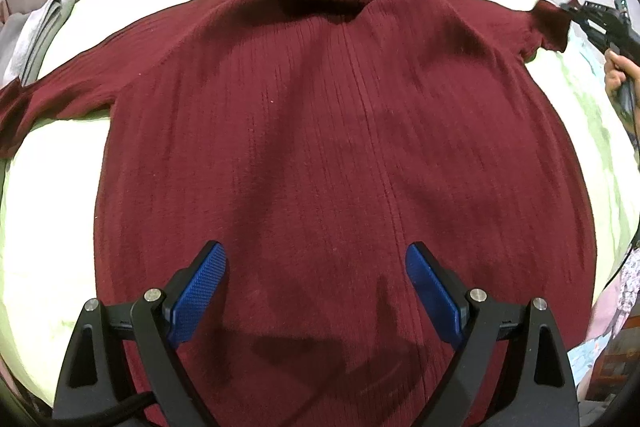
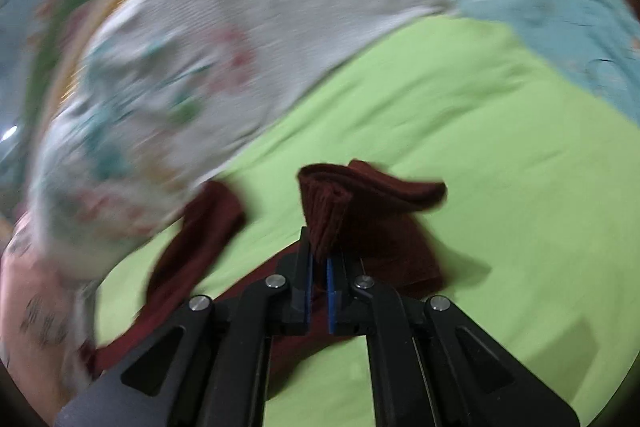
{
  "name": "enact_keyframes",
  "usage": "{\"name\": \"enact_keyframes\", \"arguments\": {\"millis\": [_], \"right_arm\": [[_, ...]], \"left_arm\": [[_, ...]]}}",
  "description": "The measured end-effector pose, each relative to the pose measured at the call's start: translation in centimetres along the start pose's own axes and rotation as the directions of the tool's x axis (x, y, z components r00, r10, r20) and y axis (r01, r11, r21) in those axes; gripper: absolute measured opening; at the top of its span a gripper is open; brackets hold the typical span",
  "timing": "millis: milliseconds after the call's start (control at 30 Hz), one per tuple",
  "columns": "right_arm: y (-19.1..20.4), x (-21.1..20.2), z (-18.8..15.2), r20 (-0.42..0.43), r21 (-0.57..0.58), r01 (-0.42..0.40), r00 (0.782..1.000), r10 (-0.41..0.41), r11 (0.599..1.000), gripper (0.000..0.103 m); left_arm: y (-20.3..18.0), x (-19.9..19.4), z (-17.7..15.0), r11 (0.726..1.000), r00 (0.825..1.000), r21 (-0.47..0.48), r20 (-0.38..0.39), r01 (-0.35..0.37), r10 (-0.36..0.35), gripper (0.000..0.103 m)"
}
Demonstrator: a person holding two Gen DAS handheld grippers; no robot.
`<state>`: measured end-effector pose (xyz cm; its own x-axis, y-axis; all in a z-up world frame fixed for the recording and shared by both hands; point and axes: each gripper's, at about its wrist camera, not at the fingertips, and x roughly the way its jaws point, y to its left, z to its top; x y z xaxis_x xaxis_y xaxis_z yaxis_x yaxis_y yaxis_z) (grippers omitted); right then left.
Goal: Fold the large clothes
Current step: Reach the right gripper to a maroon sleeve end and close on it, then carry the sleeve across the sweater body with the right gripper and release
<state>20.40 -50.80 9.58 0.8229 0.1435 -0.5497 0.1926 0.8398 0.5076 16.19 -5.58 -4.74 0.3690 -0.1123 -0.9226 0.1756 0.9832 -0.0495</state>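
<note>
Right gripper (image 2: 319,267) pinching maroon sweater (image 1: 320,147) sleeve.

The left wrist view is sharp and evenly lit from above, the pale bed sheet (image 1: 52,227) nearly blown out at left while soft shadows of the left gripper (image 1: 316,267) fall on the maroon sweater (image 1: 320,131). The right wrist view is motion-blurred, worst on the floral quilt (image 2: 160,75). Both bulge and darken towards their circular fisheye edges

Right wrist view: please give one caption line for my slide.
Right gripper shut on maroon sweater sleeve cuff above green bedsheet.
</note>
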Motion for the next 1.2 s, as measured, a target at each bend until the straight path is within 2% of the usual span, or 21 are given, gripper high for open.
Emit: {"name": "enact_keyframes", "arguments": {"millis": [100,133,200,300,333,433,533,567,600,767,833,933,1000,1033,1100,1200], "right_arm": [[6.0,0.6,-4.1,-0.091,-0.051,-0.141,0.987,0.136,0.989,0.005],[7.5,0.9,-5.3,-0.122,-0.049,-0.183,0.977,0.176,0.982,0.005],[11.3,2.2,-8.3,-0.199,-0.019,-0.277,0.943,0.268,0.961,0.005],[16.3,4.5,-12.4,-0.304,0.047,-0.396,0.869,0.39,0.917,0.005],[18.3,5.4,-13.9,-0.337,0.068,-0.437,0.836,0.433,0.897,0.005],[23.8,8.1,-17.9,-0.427,0.109,-0.509,0.752,0.503,0.854,0.005],[27.6,10.7,-21.0,-0.486,0.126,-0.535,0.701,0.522,0.836,0.005],[28.9,11.9,-22.2,-0.51,0.146,-0.547,0.672,0.537,0.824,0.005],[29.7,12.9,-23.0,-0.526,0.156,-0.551,0.656,0.541,0.82,0.005],[32.4,17.3,-26.2,-0.589,0.15,-0.511,0.642,0.492,0.847,0.006],[32.4,17.9,-26.7,-0.607,0.155,-0.513,0.625,0.491,0.844,0.009],[32.1,18.3,-26.7,-0.634,0.141,-0.483,0.626,0.454,0.864,0.019],[31.3,17.4,-25.9,-0.611,0.165,-0.494,0.628,0.482,0.854,0.021],[30.6,16.4,-25.3,-0.586,0.177,-0.506,0.635,0.503,0.844,0.021],[29.6,14.4,-24.1,-0.54,0.173,-0.517,0.663,0.519,0.839,0.021],[26.6,10.1,-21.7,-0.442,0.149,-0.505,0.735,0.514,0.85,0.021]], "left_arm": [[0.8,-0.6,-0.4,1.0,1.0,-0.009,0.024,0.005,-0.005,0.092],[1.1,-0.8,-0.5,1.0,0.999,-0.007,0.036,0.001,-0.001,0.092],[2.1,-1.1,-0.9,1.0,0.998,-0.013,0.054,-0.012,0.013,0.092],[4.3,-1.6,-1.2,0.998,0.998,-0.064,0.062,0.027,-0.023,0.092],[4.9,-1.8,-1.3,0.996,0.997,-0.076,0.067,0.037,-0.032,0.092],[6.6,-2.6,-1.6,0.992,0.994,-0.103,0.097,0.067,-0.057,0.092],[7.7,-3.1,-1.8,0.99,0.99,-0.107,0.118,0.093,-0.08,0.092],[8.1,-3.2,-1.9,0.989,0.989,-0.107,0.122,0.098,-0.085,0.092],[8.4,-3.2,-2.0,0.989,0.988,-0.108,0.125,0.102,-0.088,0.092],[9.7,-3.5,-2.1,0.985,0.983,-0.111,0.142,0.13,-0.114,0.092],[10.3,-3.6,-1.9,0.982,0.981,-0.119,0.148,0.148,-0.129,0.092],[11.0,-3.3,-0.6,0.975,0.974,-0.135,0.168,0.179,-0.155,0.092],[11.4,-2.6,0.9,0.967,0.966,-0.142,0.178,0.213,-0.187,0.092],[11.6,-2.2,1.7,0.962,0.962,-0.148,0.182,0.231,-0.203,0.092],[12.2,-0.9,3.6,0.945,0.952,-0.167,0.178,0.28,-0.25,0.091],[12.9,1.4,6.4,0.916,0.931,-0.196,0.183,0.349,-0.315,0.089]]}}
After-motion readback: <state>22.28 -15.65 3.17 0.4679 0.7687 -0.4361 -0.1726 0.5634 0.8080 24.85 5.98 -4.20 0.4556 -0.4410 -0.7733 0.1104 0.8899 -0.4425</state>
